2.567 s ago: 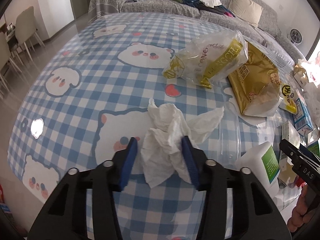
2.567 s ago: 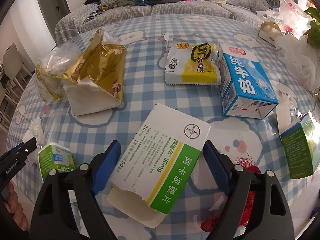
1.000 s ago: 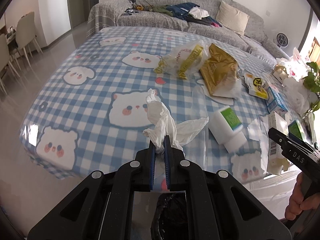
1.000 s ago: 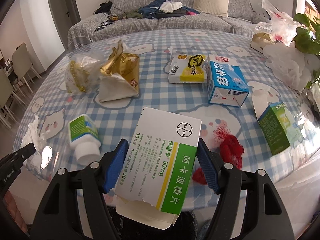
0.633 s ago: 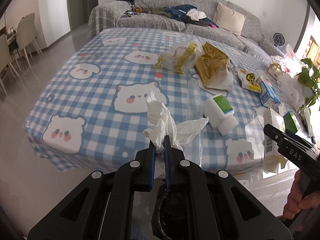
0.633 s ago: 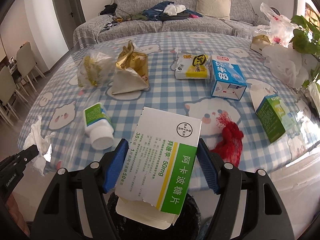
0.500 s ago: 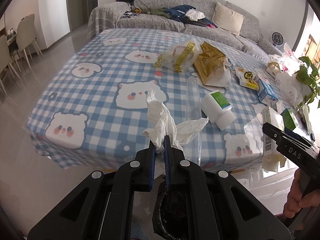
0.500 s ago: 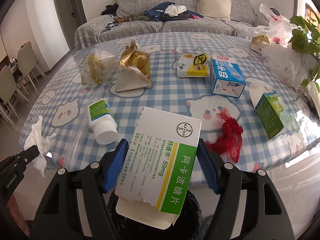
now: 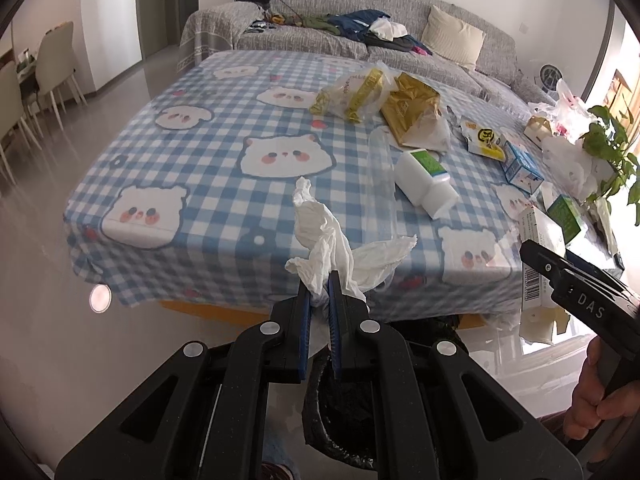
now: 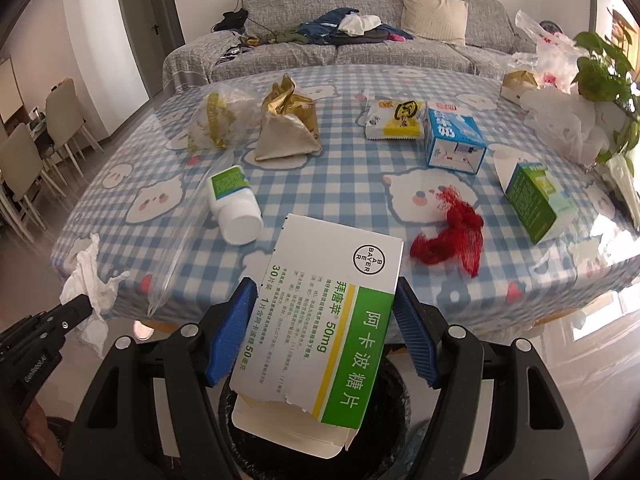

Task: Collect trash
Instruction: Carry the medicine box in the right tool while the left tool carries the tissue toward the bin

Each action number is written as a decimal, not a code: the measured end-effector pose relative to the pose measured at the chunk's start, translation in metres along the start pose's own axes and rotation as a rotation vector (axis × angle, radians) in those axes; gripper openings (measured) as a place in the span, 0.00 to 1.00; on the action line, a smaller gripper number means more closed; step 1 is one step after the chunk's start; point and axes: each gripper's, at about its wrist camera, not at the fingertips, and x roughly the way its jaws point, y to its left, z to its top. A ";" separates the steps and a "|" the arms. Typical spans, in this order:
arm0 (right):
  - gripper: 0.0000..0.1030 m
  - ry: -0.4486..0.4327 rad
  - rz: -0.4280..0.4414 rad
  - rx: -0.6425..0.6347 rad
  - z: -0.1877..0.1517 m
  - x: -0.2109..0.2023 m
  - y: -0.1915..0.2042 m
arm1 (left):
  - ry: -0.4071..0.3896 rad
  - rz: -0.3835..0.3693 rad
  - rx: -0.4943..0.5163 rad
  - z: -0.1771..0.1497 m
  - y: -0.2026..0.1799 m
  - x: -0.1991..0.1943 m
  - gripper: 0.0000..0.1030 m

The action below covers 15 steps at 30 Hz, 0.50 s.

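While its 2 blue ribbed pads press flat together, the left gripper (image 9: 320, 280) pinches a crumpled white tissue (image 9: 332, 236), whose soft, creased folds fan upward past the fingertips. Below the black plastic fingers sits a round bin lined with a glossy black bag (image 9: 340, 420), on the floor in front of the table (image 9: 192, 168). A blue-and-white checked cloth printed with bear faces covers that table. On it lie a white plastic bottle (image 9: 424, 180) with a green label, tipped on its side, a crinkled gold foil bag (image 9: 412, 116) and a clear wrapper with yellow print (image 9: 352, 92). At the right edge, a hand (image 9: 596, 396) grips the other tool.

In the right wrist view, the right gripper (image 10: 324, 328) stands partly open, its pads clamped on the 2 long sides of a flat white-and-green cardboard medicine box (image 10: 320, 320) with a torn lower flap. The box hangs directly over the black-lined bin (image 10: 396, 432). Beyond it on the cloth lie a frayed red mesh net (image 10: 452, 240), a green carton (image 10: 532, 204), a blue milk carton (image 10: 454, 140) and a yellow snack packet (image 10: 396, 120).
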 end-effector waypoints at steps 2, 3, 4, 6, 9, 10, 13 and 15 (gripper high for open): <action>0.65 -0.005 0.003 -0.002 -0.004 -0.003 -0.001 | -0.010 0.004 0.007 -0.004 -0.001 -0.003 0.07; 0.65 -0.012 0.002 -0.008 -0.007 -0.005 0.000 | -0.011 0.007 0.007 -0.009 0.000 -0.003 0.07; 0.65 -0.016 0.001 -0.014 -0.010 -0.007 0.001 | -0.008 0.005 0.005 -0.012 0.001 -0.003 0.07; 0.65 -0.020 0.005 -0.021 -0.015 -0.008 0.000 | 0.003 -0.001 0.003 -0.020 0.002 -0.001 0.07; 0.65 -0.014 0.000 -0.037 -0.027 -0.008 0.003 | 0.013 -0.011 0.002 -0.031 0.004 0.002 0.07; 0.65 -0.010 0.001 -0.040 -0.030 -0.007 0.003 | 0.012 -0.011 0.003 -0.035 0.004 0.003 0.07; 0.65 -0.001 0.000 -0.048 -0.043 -0.005 0.005 | 0.018 -0.013 0.004 -0.046 0.005 0.005 0.07; 0.65 0.006 0.000 -0.053 -0.051 -0.004 0.007 | 0.024 -0.020 0.007 -0.055 0.004 0.008 0.07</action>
